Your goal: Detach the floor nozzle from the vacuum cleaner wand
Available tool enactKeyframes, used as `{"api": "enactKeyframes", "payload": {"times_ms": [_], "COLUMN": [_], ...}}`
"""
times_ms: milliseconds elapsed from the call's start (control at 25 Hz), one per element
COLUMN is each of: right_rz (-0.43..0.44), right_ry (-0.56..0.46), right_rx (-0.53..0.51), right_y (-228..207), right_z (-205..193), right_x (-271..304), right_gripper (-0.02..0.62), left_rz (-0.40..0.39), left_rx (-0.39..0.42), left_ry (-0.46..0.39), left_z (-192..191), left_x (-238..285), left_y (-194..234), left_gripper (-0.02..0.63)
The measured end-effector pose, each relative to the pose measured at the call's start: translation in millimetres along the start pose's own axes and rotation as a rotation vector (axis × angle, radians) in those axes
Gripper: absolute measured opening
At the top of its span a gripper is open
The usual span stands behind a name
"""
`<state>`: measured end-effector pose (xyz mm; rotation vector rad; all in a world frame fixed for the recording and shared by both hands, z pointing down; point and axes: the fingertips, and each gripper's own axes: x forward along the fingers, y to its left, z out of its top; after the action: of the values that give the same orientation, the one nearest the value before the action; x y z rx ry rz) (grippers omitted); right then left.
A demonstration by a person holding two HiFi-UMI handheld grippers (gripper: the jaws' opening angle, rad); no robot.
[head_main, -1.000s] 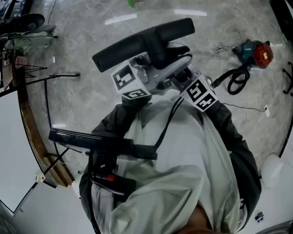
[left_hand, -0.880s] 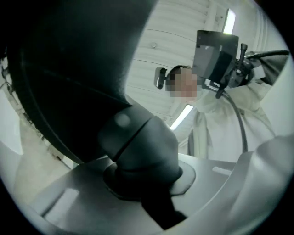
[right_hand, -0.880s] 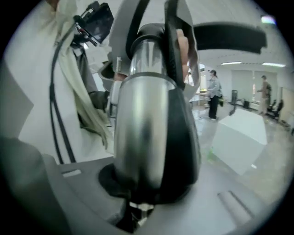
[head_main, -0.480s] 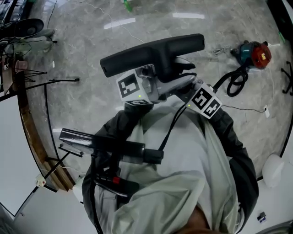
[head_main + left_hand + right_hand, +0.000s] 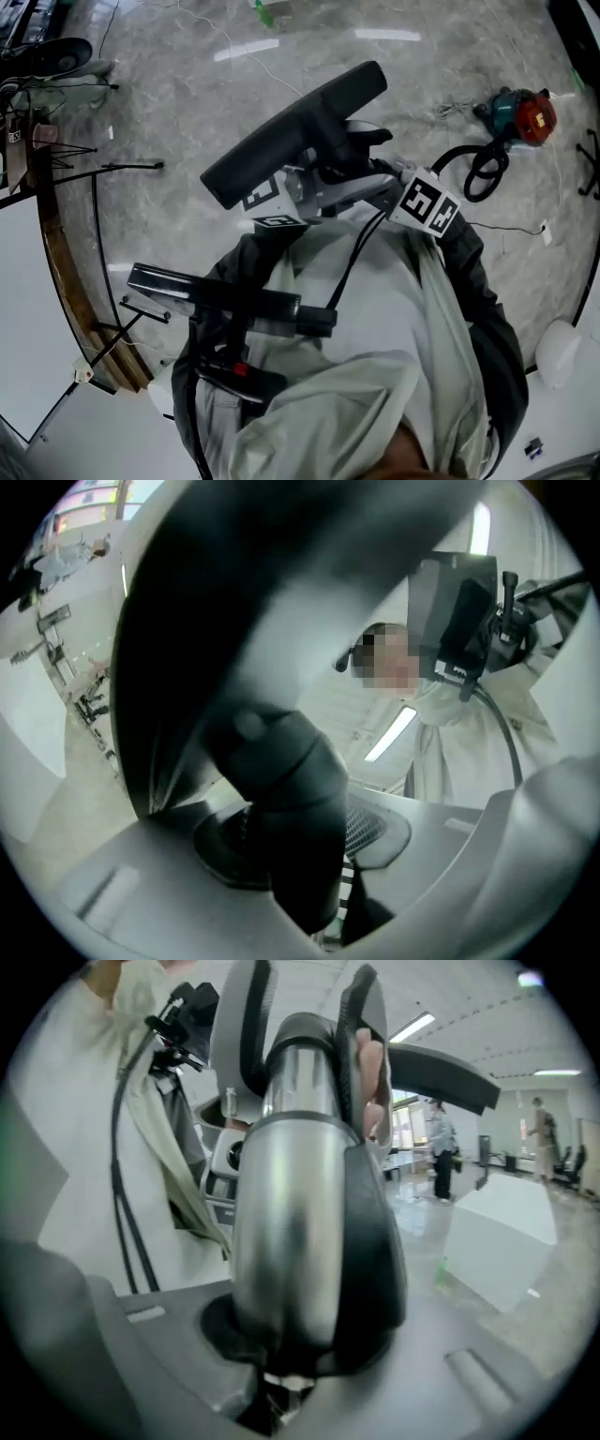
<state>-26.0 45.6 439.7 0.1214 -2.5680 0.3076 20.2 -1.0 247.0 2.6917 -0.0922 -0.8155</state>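
- Holding the floor nozzle up at chest height, tilted over the marble floor, I have both claws close together at its neck.
- Left claw: its jaws have just been opening. The nozzle's dark neck stands between them, released rather than pinched. If the joint lets go now, I judge the nozzle could drop to the floor.
- Right claw: clenched on the silver wand beside its black collar. The smooth metal may twist or slip if I pull hard.
- Whether the latch is free, I cannot tell. Tugging against a locked latch could jerk the wand from my grip.
- A black cable hangs near the claws and could snag.
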Motion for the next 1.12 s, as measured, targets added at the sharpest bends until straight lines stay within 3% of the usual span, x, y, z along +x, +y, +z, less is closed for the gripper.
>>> {"api": "enactKeyframes", "payload": {"times_ms": [120,200,280,480,600,680,760,920,1000,1120], "right_rz": [0.135,0.111,0.004,-0.405,-0.481,-0.423,-0.306,0.056,0.180,0.258], "right_ry": [0.013,0.008,-0.015,-0.059,-0.056,-0.056,-0.059,-0.029,-0.005,-0.006], "right_rx": [-0.037,-0.016,0.023,0.079,0.095,0.088,0.056,-0.031,-0.029,0.021], "right_y": [11,5,-10,-48,-51,-44,-30,19,38,50], "right_z": [-2,-5,-6,-13,-13,-11,-11,-20,-37,-29], "right_x": [-5,-5,-5,-3,-2,-1,-3,-20,-28,-34], "right_gripper": [0.091,0.091,0.091,0.080,0.078,0.080,0.084,0.084,0.084,0.084], "left_rz": [-0.051,0.008,0.125,0.471,0.535,0.476,0.342,0.026,-0.066,-0.137], "left_rx": [-0.003,0.011,0.043,0.136,0.127,0.112,0.108,0.092,0.053,-0.005], "left_ry": [-0.011,-0.009,-0.003,0.040,0.069,0.083,0.094,0.084,0.072,0.057], "left_z": [-3,-5,-9,-13,-15,-15,-18,-29,-37,-47], "left_x": [0,4,7,-2,-6,-2,7,22,23,21], "left_y": [-7,5,22,58,64,57,40,-3,-16,-27], "left_gripper": [0.115,0.118,0.114,0.097,0.091,0.091,0.088,0.074,0.074,0.074]}}
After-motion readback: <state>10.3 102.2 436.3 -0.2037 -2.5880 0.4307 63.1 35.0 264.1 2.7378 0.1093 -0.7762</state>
